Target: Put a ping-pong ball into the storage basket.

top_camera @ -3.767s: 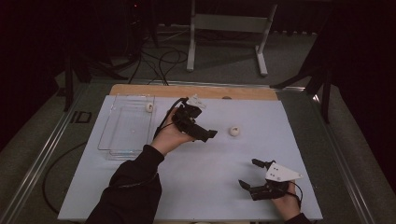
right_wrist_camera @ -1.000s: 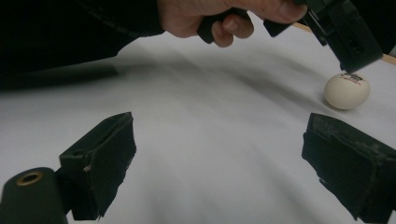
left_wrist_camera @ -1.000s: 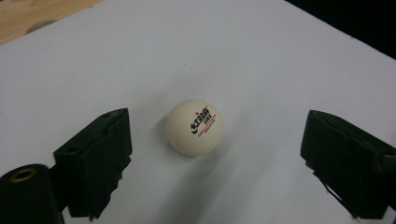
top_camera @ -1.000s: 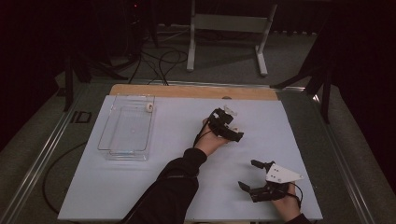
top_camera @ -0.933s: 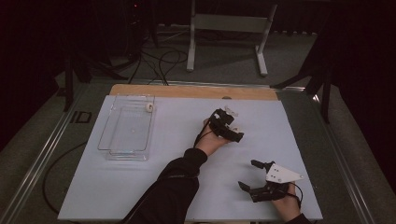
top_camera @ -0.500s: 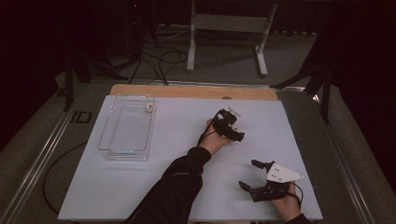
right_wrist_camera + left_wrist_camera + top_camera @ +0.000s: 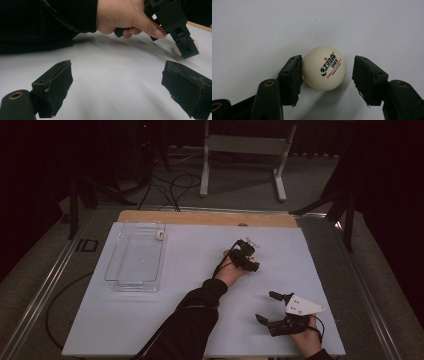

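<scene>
Progress looks about halfway: one small white ball [image 7: 160, 235] already lies in the far right corner of the clear plastic tray [image 7: 131, 279] at the left of the white worktop [image 7: 190, 270], and a second cream table-tennis ball with black and red print [image 7: 324, 68] sits on the worktop, not yet lifted.

In the left gripper view the left claw [image 7: 327, 75] brackets this ball. Its jaws have just been closing: the left pad touches or nearly touches the ball's side, while a clear gap remains at the right pad, so the grip is not made. Left to do, by my reading: finish the squeeze, lift, carry across to the tray and release.

The right claw [image 7: 272, 307] rests near the front right edge with its jaws spread wide and nothing between them.

From the high view the left hand [image 7: 231, 270] and left claw cover the ball. In the right gripper view just a sliver of the ball peeks past a jaw tip. The dim light leaves the tray's front rim hard to trace.
</scene>
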The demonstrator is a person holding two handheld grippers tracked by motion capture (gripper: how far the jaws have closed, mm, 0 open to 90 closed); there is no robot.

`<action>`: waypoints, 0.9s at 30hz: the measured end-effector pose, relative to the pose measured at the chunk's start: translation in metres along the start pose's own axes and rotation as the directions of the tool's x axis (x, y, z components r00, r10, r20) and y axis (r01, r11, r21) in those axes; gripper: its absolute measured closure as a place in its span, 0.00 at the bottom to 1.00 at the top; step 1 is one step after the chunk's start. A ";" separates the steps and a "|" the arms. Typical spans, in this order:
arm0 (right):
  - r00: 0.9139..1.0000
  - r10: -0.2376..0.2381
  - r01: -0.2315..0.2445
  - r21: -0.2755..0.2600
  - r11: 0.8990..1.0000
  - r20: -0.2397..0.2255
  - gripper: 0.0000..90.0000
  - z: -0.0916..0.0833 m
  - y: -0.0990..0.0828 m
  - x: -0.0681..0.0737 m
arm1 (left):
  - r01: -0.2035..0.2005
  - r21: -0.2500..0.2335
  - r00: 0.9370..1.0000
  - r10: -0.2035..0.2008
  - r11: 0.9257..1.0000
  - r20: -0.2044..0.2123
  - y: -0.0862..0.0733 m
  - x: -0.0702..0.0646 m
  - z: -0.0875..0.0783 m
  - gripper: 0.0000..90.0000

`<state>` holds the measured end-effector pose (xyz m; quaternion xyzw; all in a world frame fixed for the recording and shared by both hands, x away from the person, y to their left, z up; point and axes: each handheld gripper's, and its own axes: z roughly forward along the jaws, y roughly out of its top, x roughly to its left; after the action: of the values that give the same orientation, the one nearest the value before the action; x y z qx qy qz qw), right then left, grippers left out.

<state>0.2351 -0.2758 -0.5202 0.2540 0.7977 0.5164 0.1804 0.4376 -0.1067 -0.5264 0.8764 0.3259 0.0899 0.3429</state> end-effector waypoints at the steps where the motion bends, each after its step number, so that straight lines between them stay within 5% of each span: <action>1: 1.000 -0.002 0.002 0.000 1.000 0.000 0.11 0.000 0.000 0.000 | -0.001 0.004 1.000 0.001 1.000 -0.002 0.000 0.000 0.000 0.50; 5: 1.000 0.002 -0.002 -0.001 1.000 -0.002 0.11 0.000 0.000 0.000 | -0.014 0.013 1.000 0.014 1.000 0.000 -0.001 0.000 0.001 0.57; 17: 1.000 0.001 -0.001 0.003 1.000 -0.004 0.11 0.000 0.000 -0.001 | -0.044 0.035 0.999 0.044 0.998 -0.004 0.000 -0.002 -0.001 0.58; 27: 1.000 0.006 -0.006 0.001 1.000 -0.001 0.11 0.000 0.000 -0.001 | -0.078 0.049 0.997 0.078 0.996 0.018 0.005 -0.001 -0.019 0.58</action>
<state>0.2354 -0.2767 -0.5202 0.2562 0.7971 0.5168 0.1785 0.4321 -0.1002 -0.5086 0.8974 0.2908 0.0881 0.3199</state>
